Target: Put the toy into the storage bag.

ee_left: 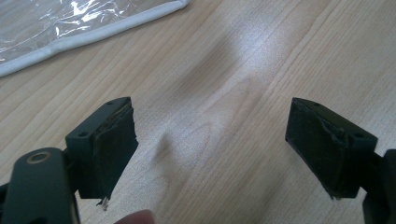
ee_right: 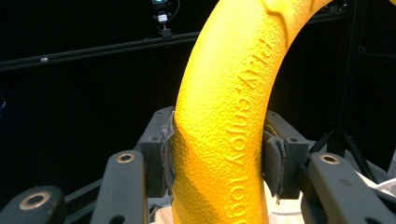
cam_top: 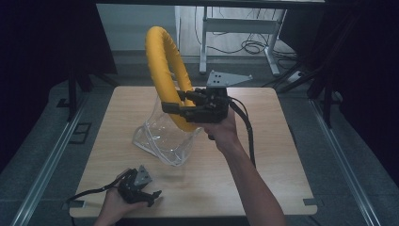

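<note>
The clear plastic bag (cam_top: 162, 136) and the upright yellow textured ring (cam_top: 170, 70) obstruct the centre of the wooden surface (cam_top: 263, 165). Its right half and near edge remain unobstructed for passage.

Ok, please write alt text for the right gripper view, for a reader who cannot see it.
The right gripper is shut on a thick yellow ring, its two black jaws pressing the ring's textured surface from both sides. Raised lettering runs along the ring, and the background is dark.

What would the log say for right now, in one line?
right gripper: shut on yellow ring, lifted | left gripper: open, low | clear bag: on table
</note>
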A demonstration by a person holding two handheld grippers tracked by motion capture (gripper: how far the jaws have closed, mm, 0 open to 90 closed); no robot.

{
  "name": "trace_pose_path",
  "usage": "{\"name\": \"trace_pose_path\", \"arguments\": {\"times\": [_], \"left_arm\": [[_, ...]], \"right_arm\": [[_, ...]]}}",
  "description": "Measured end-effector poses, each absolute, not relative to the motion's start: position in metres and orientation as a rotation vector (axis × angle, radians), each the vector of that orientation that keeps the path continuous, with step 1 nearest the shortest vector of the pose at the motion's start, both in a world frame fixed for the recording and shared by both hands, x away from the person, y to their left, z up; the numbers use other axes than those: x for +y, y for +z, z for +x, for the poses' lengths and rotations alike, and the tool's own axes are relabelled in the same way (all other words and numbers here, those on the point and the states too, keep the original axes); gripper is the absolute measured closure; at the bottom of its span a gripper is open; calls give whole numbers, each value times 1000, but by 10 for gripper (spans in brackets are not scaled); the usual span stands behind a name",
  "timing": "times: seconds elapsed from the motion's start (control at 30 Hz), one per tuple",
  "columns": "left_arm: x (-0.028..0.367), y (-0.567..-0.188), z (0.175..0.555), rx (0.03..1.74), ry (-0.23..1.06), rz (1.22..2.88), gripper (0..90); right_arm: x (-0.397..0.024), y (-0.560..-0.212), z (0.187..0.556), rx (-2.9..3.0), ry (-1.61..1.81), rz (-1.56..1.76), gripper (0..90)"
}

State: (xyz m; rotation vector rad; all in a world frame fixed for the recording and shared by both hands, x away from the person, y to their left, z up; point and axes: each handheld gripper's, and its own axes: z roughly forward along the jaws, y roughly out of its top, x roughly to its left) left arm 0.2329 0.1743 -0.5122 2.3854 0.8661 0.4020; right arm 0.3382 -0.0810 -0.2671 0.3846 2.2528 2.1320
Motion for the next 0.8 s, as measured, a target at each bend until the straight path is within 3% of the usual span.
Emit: {"name": "trace_pose_path", "arguments": {"times": [0.8], "left_arm": [[175,-512,233,859,407,2388,162]], "right_arm": [[-53,-288,340,2294,2158,368,507]]}}
